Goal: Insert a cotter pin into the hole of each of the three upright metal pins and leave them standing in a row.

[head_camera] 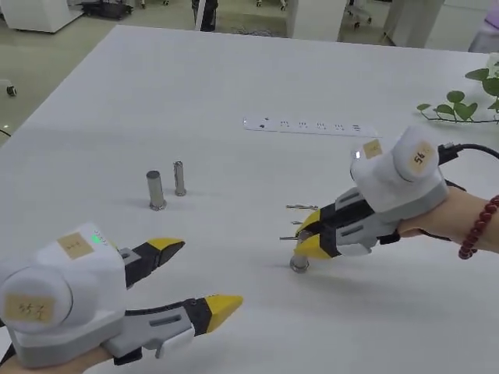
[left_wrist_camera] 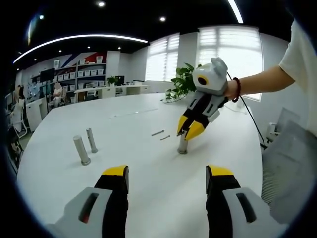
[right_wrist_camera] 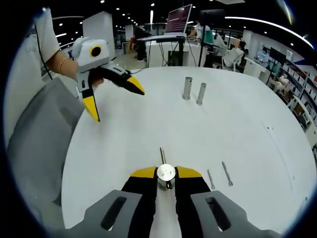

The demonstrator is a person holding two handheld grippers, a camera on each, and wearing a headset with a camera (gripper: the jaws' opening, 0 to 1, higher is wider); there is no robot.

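**On the white surface: first pin in hand, two more waiting**

At the right side of the surface [head_camera: 234, 93], the right gripper [head_camera: 307, 234] bears down on the near metal pin [head_camera: 299, 264]. Jaws narrow, pressed to either side of the pin's top. Pin upright, foot on the surface.

- Right gripper view: a cotter pin [right_wrist_camera: 161, 152] pokes out just beyond the held pin's top. Cannot tell whether it passes through the hole or only lies behind it. My reading: first insertion in progress, or only just made.
- One loose cotter pin [right_wrist_camera: 210, 179] and a second loose cotter pin [right_wrist_camera: 227, 173] lie flat just beside the jaws, apart from each other.
- Thick far pin [head_camera: 156, 189] and thin far pin [head_camera: 179, 178] stand upright close together, well apart from the near one. No cotter pin seen in either.
- Left gripper [head_camera: 195, 274] hovers low over the near edge, jaws wide, holding nothing.

Judged progress: at best one of three fitted, two still to do. The three pins do not yet form one row.

Writing: round label on right gripper [head_camera: 419, 158] carries handwritten digits, seemingly "54". Label on left gripper [head_camera: 31, 308] also handwritten, too blurred to read. Power strip [head_camera: 312, 125] shows no legible marking.
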